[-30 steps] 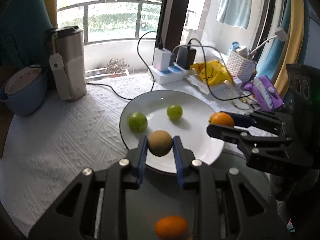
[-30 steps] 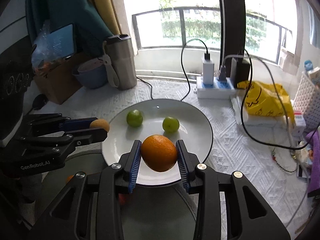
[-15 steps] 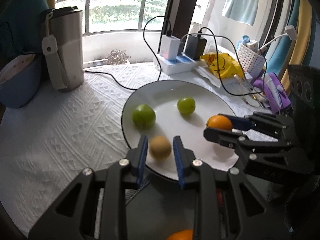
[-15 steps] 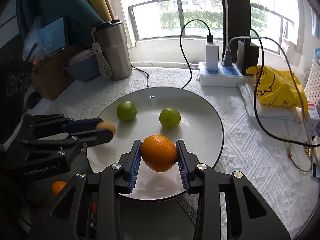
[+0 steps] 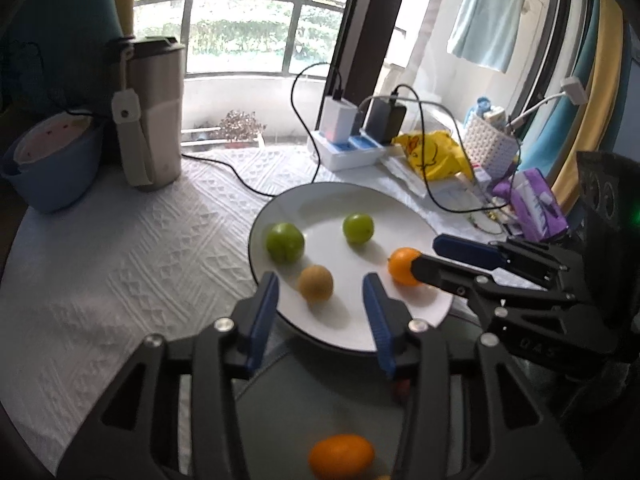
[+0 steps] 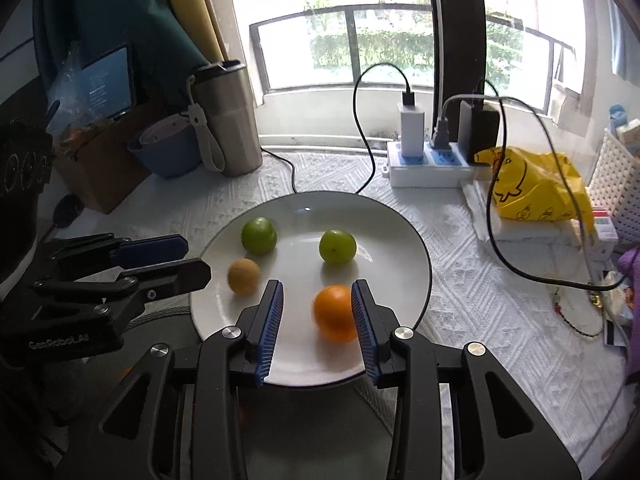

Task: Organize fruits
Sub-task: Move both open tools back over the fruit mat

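Observation:
A white plate (image 5: 384, 208) (image 6: 400, 232) holds two green fruits (image 5: 285, 242) (image 5: 358, 228), a brown round fruit (image 5: 316, 282) (image 6: 243, 276) and an orange (image 6: 335, 313) (image 5: 402, 266). My left gripper (image 5: 320, 292) is open; the brown fruit lies free on the plate between its fingers. My right gripper (image 6: 318, 300) is open; the orange lies on the plate against the right finger (image 6: 362, 312). Another orange (image 5: 341, 456) sits low, under the left gripper.
A steel tumbler (image 5: 150, 112) and a blue bowl (image 5: 52, 160) stand at the back left. A power strip (image 6: 428, 164) with cables, a yellow bag (image 6: 532, 184) and a white basket (image 6: 616, 184) are at the back right. A white textured cloth (image 5: 120, 264) covers the table.
Both grippers have opened. The brown fruit and the orange, held a second ago, now lie on the plate. Both grippers came lower and closer to the plate.

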Tool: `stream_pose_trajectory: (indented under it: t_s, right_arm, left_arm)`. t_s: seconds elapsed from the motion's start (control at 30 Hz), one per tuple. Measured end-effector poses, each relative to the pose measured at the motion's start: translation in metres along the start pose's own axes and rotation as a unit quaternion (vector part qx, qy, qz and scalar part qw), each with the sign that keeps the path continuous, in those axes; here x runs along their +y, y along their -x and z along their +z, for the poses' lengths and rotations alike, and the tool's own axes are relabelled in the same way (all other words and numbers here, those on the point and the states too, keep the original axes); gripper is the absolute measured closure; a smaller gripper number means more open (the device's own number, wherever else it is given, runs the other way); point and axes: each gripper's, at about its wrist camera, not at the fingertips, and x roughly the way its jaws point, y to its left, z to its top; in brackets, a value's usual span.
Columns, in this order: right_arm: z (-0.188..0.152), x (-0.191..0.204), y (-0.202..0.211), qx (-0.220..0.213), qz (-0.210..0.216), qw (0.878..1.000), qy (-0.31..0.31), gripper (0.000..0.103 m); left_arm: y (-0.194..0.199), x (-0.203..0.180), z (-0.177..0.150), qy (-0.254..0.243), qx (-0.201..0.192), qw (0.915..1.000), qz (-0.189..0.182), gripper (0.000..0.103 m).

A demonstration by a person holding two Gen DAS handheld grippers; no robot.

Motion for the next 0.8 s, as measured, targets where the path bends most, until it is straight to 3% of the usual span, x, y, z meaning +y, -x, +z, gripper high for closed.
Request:
stream_pose_trajectory:
  t_s: [0.8]
  right_arm:
    - [-0.037,0.045,0.085,-0.038,0.001,0.999,0.005,0.065]
  left_arm:
    - [0.094,-0.016,-0.056,0.005,-0.039,0.9992,-0.002,0.057]
